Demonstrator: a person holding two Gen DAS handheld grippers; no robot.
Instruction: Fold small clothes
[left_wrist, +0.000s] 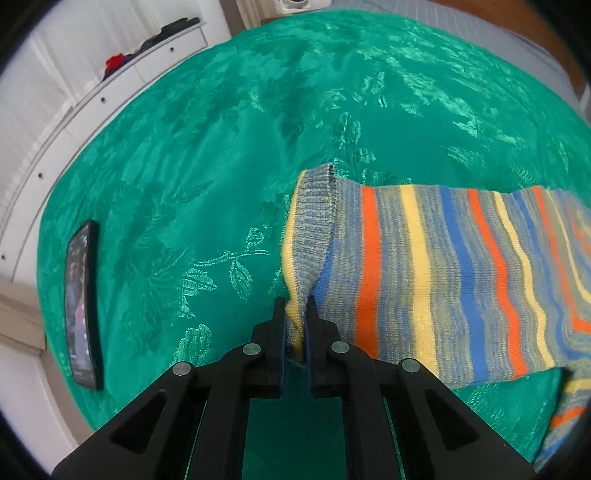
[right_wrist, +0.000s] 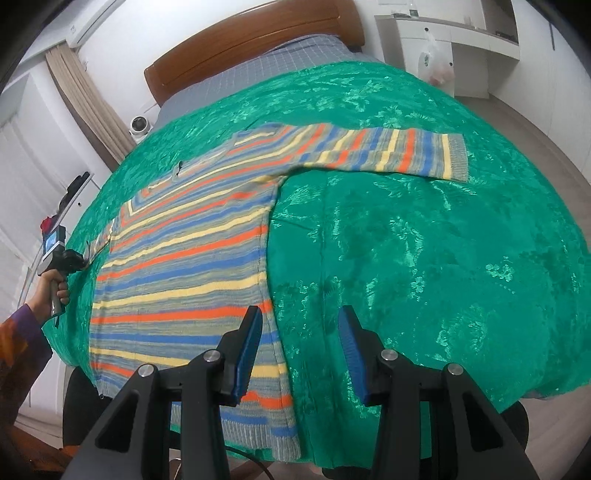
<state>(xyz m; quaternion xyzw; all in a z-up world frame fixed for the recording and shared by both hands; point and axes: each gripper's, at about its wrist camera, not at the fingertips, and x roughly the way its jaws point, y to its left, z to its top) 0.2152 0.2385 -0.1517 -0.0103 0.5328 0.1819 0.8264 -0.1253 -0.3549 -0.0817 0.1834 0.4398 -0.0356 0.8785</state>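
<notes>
A striped sweater in orange, blue, yellow and grey lies flat on the green cloth. One sleeve stretches to the right and ends in a grey cuff. In the left wrist view, the other sleeve runs in from the right. My left gripper is shut on the near corner of that sleeve's ribbed cuff. My right gripper hangs open above the sweater's right side seam near the hem, with nothing between its blue pads.
A dark phone lies on the cloth at the left. A person's hand in a patterned sleeve is at the sweater's far left. White drawers stand behind, with a wooden headboard, a grey checked sheet and a small white camera.
</notes>
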